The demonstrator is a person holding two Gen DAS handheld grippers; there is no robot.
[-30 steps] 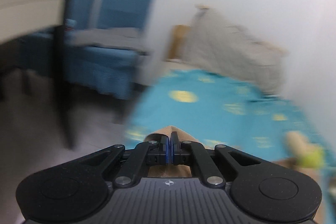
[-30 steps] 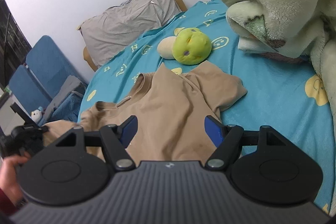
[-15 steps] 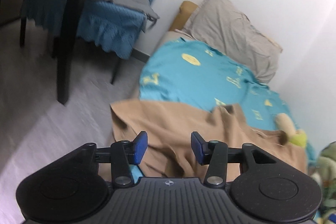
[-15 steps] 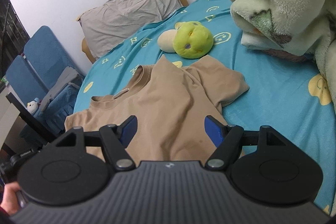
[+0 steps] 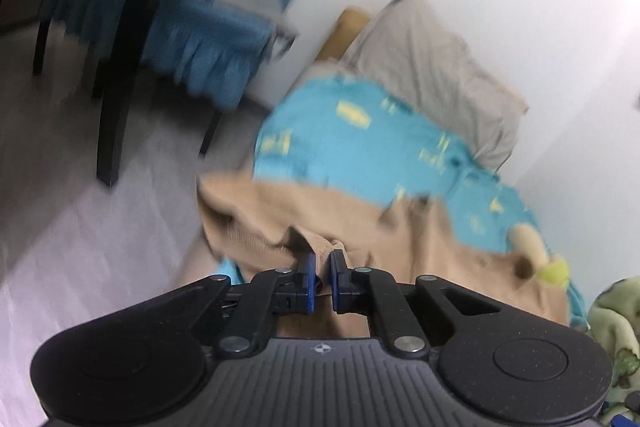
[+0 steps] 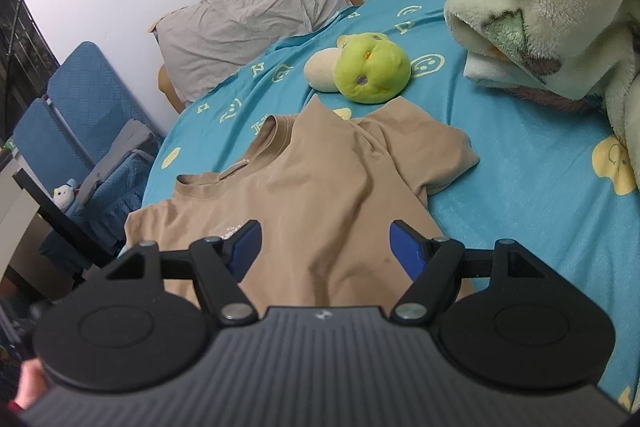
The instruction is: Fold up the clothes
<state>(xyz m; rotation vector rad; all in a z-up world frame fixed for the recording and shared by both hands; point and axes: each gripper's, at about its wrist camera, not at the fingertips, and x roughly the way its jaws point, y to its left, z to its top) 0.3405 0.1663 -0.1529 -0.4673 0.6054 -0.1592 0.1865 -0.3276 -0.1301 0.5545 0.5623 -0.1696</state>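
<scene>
Lying flat on the bed (image 6: 540, 211): tan shirt (image 6: 320, 195). Left tool (image 5: 322, 281) pinches its near-left edge. Right tool (image 6: 326, 247) hovers above, jaws spread.

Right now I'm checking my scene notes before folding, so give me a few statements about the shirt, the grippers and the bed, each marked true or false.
1. The left gripper is shut on a fold of the tan T-shirt. True.
2. The right gripper is clamped on a sleeve. False: its jaws stand wide open above the shirt, holding nothing.
3. A green plush toy lies on the bedsheet just beyond the shirt's collar. True.
4. The pillow is bright red. False: it is grey.
5. The shirt lies on the floor. False: it lies on the bedsheet.
</scene>
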